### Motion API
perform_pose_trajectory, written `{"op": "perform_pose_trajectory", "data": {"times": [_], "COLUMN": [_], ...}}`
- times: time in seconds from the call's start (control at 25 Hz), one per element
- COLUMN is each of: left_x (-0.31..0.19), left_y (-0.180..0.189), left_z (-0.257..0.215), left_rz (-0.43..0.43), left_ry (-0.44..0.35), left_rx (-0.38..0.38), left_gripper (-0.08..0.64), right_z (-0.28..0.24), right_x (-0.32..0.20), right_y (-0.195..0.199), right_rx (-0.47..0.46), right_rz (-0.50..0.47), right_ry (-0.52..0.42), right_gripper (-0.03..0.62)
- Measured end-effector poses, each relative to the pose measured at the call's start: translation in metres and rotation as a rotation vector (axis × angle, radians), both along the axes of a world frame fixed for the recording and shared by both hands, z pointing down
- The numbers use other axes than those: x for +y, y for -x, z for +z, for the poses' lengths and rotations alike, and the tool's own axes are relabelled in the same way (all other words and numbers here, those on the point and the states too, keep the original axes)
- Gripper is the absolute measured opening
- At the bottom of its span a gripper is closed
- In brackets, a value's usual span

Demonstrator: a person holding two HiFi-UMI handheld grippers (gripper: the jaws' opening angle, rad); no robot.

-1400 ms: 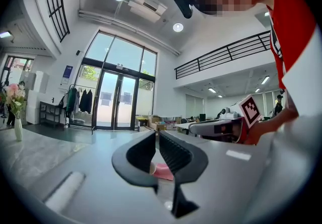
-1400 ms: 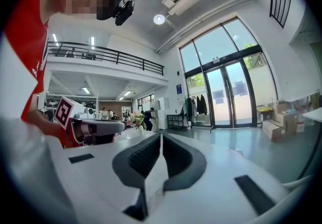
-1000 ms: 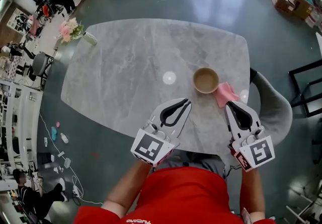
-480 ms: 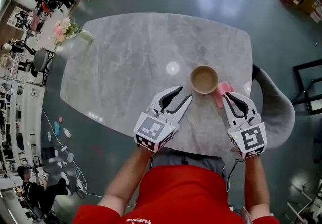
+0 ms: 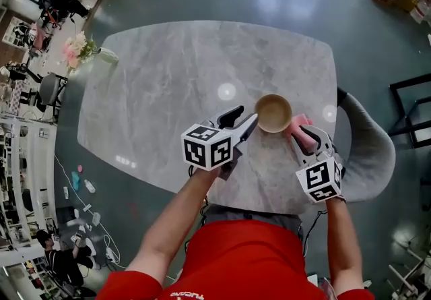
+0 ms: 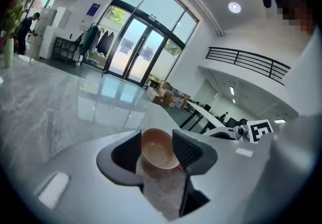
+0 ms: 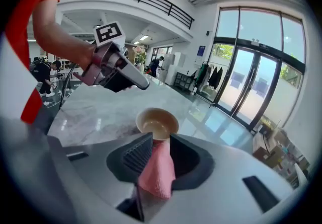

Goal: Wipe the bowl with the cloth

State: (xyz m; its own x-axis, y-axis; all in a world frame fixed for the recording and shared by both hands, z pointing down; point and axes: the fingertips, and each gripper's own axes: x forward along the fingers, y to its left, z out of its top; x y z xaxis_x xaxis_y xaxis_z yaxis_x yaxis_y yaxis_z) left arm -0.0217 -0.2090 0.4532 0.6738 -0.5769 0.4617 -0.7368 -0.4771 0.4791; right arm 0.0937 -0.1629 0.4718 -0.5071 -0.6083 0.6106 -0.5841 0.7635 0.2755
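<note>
On the grey marble table (image 5: 168, 76), the right claw (image 7: 160, 141) had just been opening, half apart, with the pink cloth (image 7: 157, 172) lying loose between its jaws. The left claw (image 6: 157, 140) had also just opened wide, gripping nothing, with the tan bowl (image 6: 158, 150) just beyond its tips.

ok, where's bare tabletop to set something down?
Free: the whole far half of the table, from the flower vase at the left corner across to the right edge, and the near left edge. Crowded: near right, bowl and cloth side by side.
</note>
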Motion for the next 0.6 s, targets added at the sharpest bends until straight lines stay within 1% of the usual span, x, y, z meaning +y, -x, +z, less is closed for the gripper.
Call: {"op": "perform_pose_trajectory", "data": {"times": [0.08,0.24,0.4,0.6], "left_x": [-0.006,-0.014,-0.020,-0.022], "left_y": [0.000,-0.005,-0.008,-0.008], "left_z": [0.010,0.026,0.041,0.056], "left_rz": [-0.008,-0.035,-0.064,-0.084], "left_ry": [0.052,0.122,0.183,0.264], "left_rx": [0.001,-0.016,-0.017,0.014], "left_gripper": [0.173,0.173,0.173,0.173], "right_z": [0.011,0.032,0.049,0.064], "right_x": [-0.002,-0.006,-0.009,-0.010], "right_y": [-0.001,-0.006,-0.007,-0.010], "right_rx": [0.037,0.089,0.112,0.139], "right_rz": [0.001,0.005,0.017,0.023], "right_ry": [0.030,0.102,0.158,0.213], "right_gripper": [0.107,0.127,0.144,0.150]}}
